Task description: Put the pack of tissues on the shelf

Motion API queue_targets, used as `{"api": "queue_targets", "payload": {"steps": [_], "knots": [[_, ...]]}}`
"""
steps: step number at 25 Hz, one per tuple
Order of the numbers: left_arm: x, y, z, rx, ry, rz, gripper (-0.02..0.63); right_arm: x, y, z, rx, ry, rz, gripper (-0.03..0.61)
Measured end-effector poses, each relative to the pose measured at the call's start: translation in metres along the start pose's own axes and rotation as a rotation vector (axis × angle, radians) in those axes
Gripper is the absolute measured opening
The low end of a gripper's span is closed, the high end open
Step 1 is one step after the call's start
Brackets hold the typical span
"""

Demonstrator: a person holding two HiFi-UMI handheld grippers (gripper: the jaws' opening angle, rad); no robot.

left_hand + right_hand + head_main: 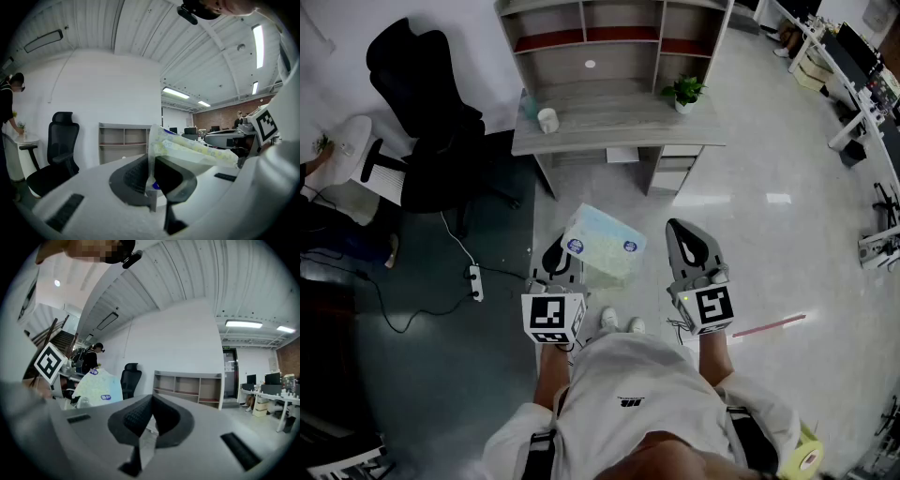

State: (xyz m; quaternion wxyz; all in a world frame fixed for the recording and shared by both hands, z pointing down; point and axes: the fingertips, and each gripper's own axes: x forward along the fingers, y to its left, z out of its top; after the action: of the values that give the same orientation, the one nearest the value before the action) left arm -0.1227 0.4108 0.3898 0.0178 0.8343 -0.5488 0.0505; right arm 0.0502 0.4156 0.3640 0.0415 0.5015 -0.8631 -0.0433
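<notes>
The pack of tissues (603,242), pale blue-green with dark blue round labels, hangs in the air in front of me, above the floor. My left gripper (565,251) is shut on its left edge. In the left gripper view the jaws (152,159) pinch the wrapper, and the pack (190,147) reaches up and to the right. My right gripper (682,230) is beside the pack on its right, shut and holding nothing; its jaws (151,399) meet with nothing between them. The grey shelf (619,42) stands ahead, on a desk. It also shows as shelf (123,140) and shelf (187,386).
A white cup (547,119) and a small potted plant (684,91) stand on the desk (609,127) below the shelf. A black office chair (427,103) is at the left, with a power strip (475,281) and cable on the floor. Other desks (862,84) stand at the right.
</notes>
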Motion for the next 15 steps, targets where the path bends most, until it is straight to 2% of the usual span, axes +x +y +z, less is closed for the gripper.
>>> {"api": "queue_targets", "payload": {"steps": [7, 11, 15], "knots": [[0.008, 0.030, -0.002, 0.011, -0.011, -0.016, 0.035, 0.028, 0.016, 0.000, 0.004, -0.001, -0.025, 0.028], [0.013, 0.046, -0.003, 0.012, -0.013, -0.031, 0.037, 0.042, 0.021, -0.007, 0.004, 0.057, -0.050, 0.028], [0.021, 0.059, -0.005, 0.008, -0.009, -0.042, 0.037, 0.058, 0.025, -0.005, 0.001, 0.031, -0.054, 0.028]]}}
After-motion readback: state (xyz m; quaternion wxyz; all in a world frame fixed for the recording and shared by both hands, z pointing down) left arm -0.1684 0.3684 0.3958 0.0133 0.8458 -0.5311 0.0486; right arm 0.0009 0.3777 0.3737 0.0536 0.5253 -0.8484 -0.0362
